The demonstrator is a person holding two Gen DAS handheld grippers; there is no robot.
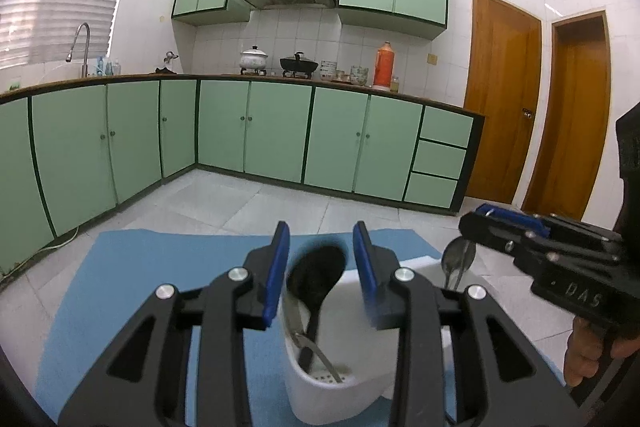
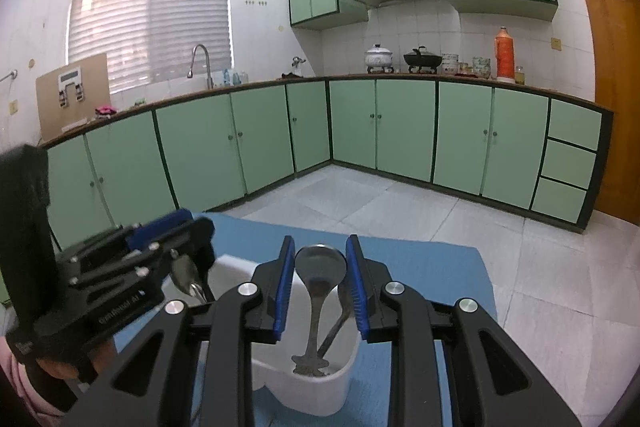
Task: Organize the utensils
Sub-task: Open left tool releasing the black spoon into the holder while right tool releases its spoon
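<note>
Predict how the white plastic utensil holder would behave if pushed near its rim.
The white plastic utensil holder looks tall and light, so probably tips rather than slides. The metal spoon leaning above its rim likely raises that risk. The blue mat may add grip.

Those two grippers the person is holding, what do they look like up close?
Each gripper, left and right, is a black plastic frame with cut-out linkage arms and round silver pivot bolts. The fingers carry blue pads. Pale lettering marks the bodies. No cables show.

Daylight is streaming through the slatted grey window blind (image 2: 150, 15), washing the white tiled walls pale. Fisheye distortion is bending the pale green cabinet doors (image 1: 276, 131), and black vignetting is darkening the corners.
</note>
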